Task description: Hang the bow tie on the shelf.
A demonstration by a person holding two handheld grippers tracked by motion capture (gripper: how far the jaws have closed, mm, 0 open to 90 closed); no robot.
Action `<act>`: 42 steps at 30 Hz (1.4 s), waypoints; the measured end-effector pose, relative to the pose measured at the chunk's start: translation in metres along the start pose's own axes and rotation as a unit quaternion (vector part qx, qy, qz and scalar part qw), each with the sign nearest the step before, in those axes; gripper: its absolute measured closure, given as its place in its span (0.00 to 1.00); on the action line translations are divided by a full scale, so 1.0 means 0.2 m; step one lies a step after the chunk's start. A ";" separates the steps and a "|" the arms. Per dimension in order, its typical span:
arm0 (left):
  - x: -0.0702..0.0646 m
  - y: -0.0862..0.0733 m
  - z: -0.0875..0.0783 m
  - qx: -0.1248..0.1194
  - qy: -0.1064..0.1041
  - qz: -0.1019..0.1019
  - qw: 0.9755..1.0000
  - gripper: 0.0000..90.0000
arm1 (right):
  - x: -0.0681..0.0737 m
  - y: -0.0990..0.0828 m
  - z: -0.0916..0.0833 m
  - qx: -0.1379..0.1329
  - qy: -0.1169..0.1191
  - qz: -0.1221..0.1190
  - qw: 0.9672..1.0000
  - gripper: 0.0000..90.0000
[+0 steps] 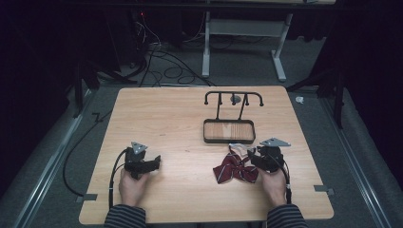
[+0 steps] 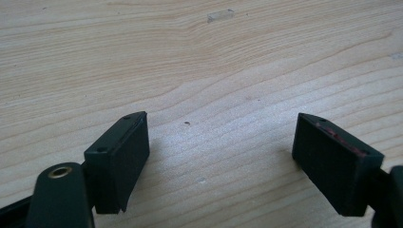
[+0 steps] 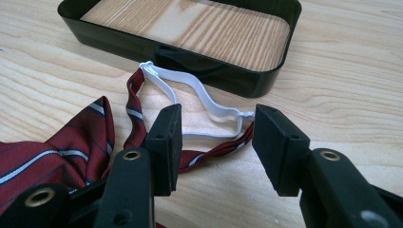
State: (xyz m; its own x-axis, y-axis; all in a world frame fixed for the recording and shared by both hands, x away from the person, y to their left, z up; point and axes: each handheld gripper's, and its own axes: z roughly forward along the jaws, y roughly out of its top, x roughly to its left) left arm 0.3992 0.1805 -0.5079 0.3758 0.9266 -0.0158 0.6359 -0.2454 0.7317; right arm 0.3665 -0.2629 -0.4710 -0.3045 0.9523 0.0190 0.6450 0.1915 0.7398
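Right gripper (image 3: pixel 216 147) jaws apart, bow tie (image 3: pixel 57 152) strap between them

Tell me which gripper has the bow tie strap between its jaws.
The right gripper: its open jaws straddle the bow tie strap's white elastic. The left gripper has only bare table between its jaws.

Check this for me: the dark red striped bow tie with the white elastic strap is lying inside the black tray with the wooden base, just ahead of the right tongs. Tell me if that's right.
Not quite. The dark red striped bow tie with its white elastic strap lies on the wooden table, outside the black tray with the wooden base, whose base is bare. It does sit just ahead of the right tongs, whose jaws stand apart over the strap. The right gripper view shows this.
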 end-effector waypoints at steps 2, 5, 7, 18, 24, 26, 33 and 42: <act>0.00 0.00 0.00 0.000 0.000 0.000 1.000 0.23 | 0.01 0.01 0.02 0.005 0.000 0.001 1.000 0.61; 0.00 0.00 0.00 0.000 0.000 0.000 1.000 0.23 | 0.01 0.01 0.04 0.010 0.000 0.000 1.000 0.61; 0.00 0.00 0.00 0.000 0.000 0.000 1.000 0.23 | 0.01 0.01 0.04 0.011 0.000 0.000 1.000 0.61; 0.00 0.00 0.00 0.000 0.000 0.000 1.000 0.23 | 0.00 0.00 0.10 0.031 -0.008 0.001 0.999 0.64; 0.00 0.00 0.00 0.000 0.000 0.000 1.000 0.23 | -0.02 0.00 0.11 0.040 -0.007 0.005 0.999 0.68; 0.00 0.00 0.00 0.000 0.000 0.000 1.000 0.23 | -0.02 0.00 0.12 0.044 -0.007 0.006 0.999 0.72; 0.00 0.00 0.00 0.000 0.000 0.000 1.000 0.23 | -0.02 -0.02 0.14 0.051 -0.004 0.001 0.999 0.85; 0.00 0.00 0.00 0.001 0.000 0.000 1.000 0.23 | 0.00 -0.02 0.13 0.053 0.001 -0.013 0.999 1.00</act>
State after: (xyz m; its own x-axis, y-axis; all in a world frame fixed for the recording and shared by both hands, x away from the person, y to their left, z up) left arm 0.3992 0.1806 -0.5078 0.3762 0.9264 -0.0167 0.6368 -0.2454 0.7309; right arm 0.3836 -0.2581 -0.4913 -0.3240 0.9460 0.0024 0.7074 0.2406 0.6646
